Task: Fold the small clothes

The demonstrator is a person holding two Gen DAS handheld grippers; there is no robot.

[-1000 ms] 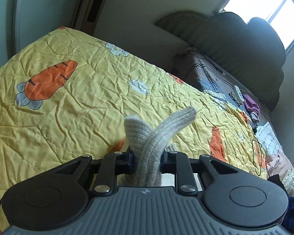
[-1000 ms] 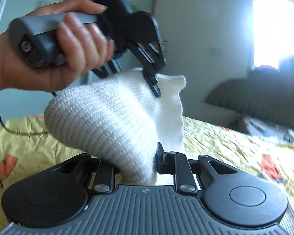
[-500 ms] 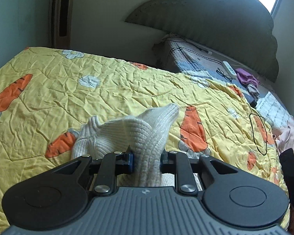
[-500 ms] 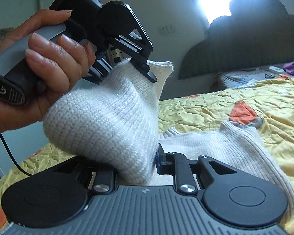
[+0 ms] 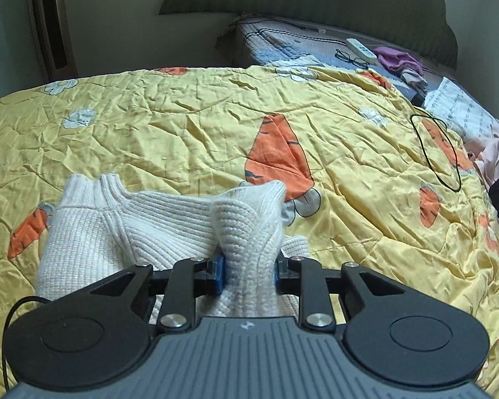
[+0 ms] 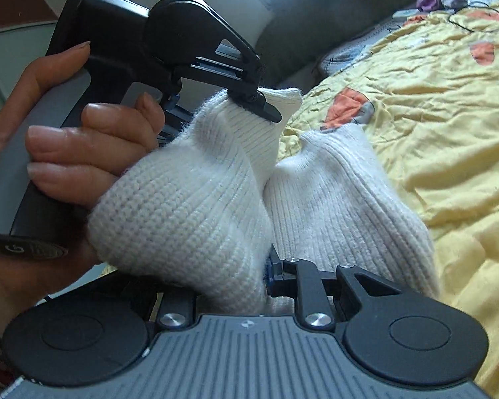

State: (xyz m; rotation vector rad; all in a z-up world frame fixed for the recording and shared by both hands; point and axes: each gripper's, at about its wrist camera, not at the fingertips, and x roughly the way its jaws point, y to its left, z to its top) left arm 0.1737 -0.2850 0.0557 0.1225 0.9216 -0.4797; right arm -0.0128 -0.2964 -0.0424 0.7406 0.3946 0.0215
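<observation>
One white knit garment [image 5: 169, 219] is in play, and two hand-held grippers have hold of it. The left hand-held gripper [image 5: 249, 266] has its jaws clamped on a bunched ridge of the knit, the fabric swelling out between its blue-padded fingers [image 5: 219, 274]; the rest of the garment trails off to the left and lies on the bed's yellow carrot-print quilt [image 5: 366, 166], with a ribbed cuff or hem standing up at its far end. The right hand-held gripper [image 6: 233, 276] is likewise closed on the same garment [image 6: 189, 212] — a thick roll of white knit fills the gap between its fingers and hides the left one. From the right wrist view, the left hand-held gripper [image 6: 259, 106] is seen from the side, held above the bed and angled down, its finger tips pinching a folded corner of the knit. One bare hand [image 6: 83, 153] wraps its grey handle, fingers curled round the front and thumb along the back. On the far side of the bed lie one pair of glasses [image 5: 351, 58], one white power strip [image 5: 361, 48], a purple cloth [image 5: 397, 60] and a loop of black cable [image 5: 437, 151] on the quilt.
</observation>
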